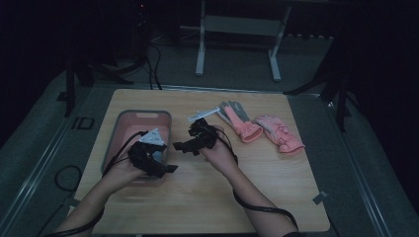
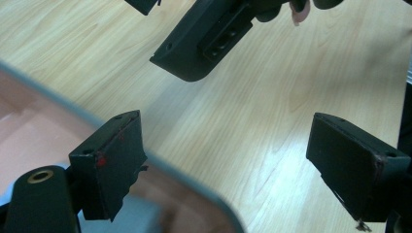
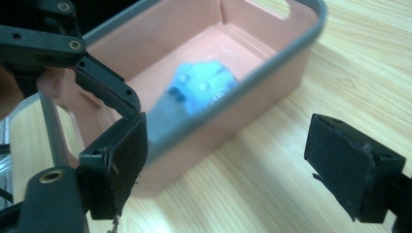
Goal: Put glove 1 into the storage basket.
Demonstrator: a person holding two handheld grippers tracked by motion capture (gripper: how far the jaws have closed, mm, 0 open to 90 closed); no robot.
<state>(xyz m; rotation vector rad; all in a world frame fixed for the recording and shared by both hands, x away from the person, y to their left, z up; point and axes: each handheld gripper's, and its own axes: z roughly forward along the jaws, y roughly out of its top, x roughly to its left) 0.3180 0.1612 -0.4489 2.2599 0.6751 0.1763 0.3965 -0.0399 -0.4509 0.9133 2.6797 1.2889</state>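
Gloves (image 3: 201, 90), pale blue, lie inside the pink basket (image 1: 129, 118); left tongs (image 1: 165, 165) and right tongs (image 1: 182, 146) hover beside it, both wide open, empty.

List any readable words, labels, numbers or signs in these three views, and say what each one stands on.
"ID": pale letters on the dark mat left of the wooden table, high view; the reading is uncertain in the dim light.
Pink bin: no lettering seen.
Light blue item inside the bin: too blurred to tell any print.
Two pink gloves: too small to read.
Left gripper and right gripper: no text on the jaws.
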